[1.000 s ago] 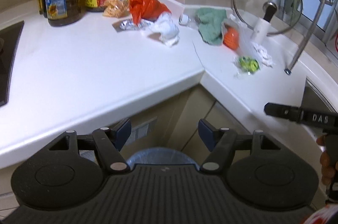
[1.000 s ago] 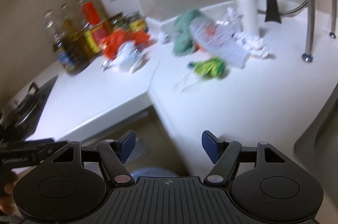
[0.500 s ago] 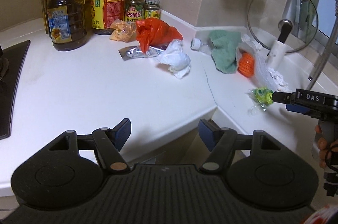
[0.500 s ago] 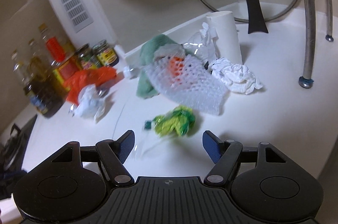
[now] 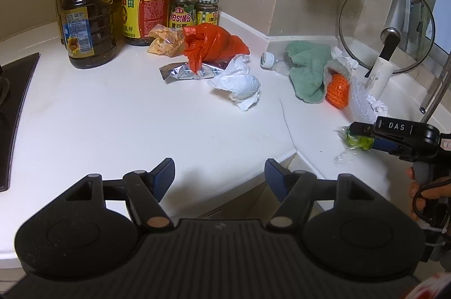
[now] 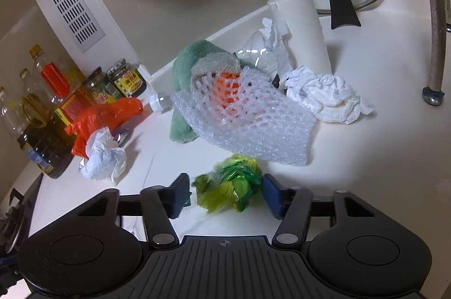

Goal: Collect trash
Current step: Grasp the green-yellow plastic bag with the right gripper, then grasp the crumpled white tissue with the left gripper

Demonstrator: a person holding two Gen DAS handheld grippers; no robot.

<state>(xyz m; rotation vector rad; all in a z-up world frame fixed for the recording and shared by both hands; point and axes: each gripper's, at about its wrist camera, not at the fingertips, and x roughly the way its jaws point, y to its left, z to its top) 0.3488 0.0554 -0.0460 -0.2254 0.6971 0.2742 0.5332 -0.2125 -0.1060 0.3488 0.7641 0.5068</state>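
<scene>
A crumpled green wrapper point(image 6: 228, 186) lies on the white counter point(image 6: 352, 172), between the fingers of my right gripper point(image 6: 225, 193). The jaws are closing on it; the pads stand at its sides and the wrapper looks unsqueezed. The left wrist view shows the same wrapper point(image 5: 358, 141) at the tips of the right gripper point(image 5: 362, 135), held by a hand at the right edge. My left gripper point(image 5: 220, 175) is open and empty over the counter's front corner. Further trash lies beyond: white crumpled paper point(image 5: 239, 84), an orange bag point(image 5: 211, 45), a foil packet point(image 5: 183, 72), foam netting point(image 6: 248, 124).
Oil bottles point(image 5: 84, 25) and jars point(image 5: 183, 8) line the back wall at the left. A stove edge point(image 5: 14, 101) is far left. A green cloth point(image 5: 307, 67), a clear bottle point(image 5: 267, 59), a paper cup point(image 6: 301, 25), more crumpled paper point(image 6: 327, 98) and a glass pot lid point(image 5: 386, 25) crowd the right corner.
The right gripper came forward and down over the counter until the green wrapper sat between its fingers, and the jaws narrowed. The left gripper advanced over the counter edge.
</scene>
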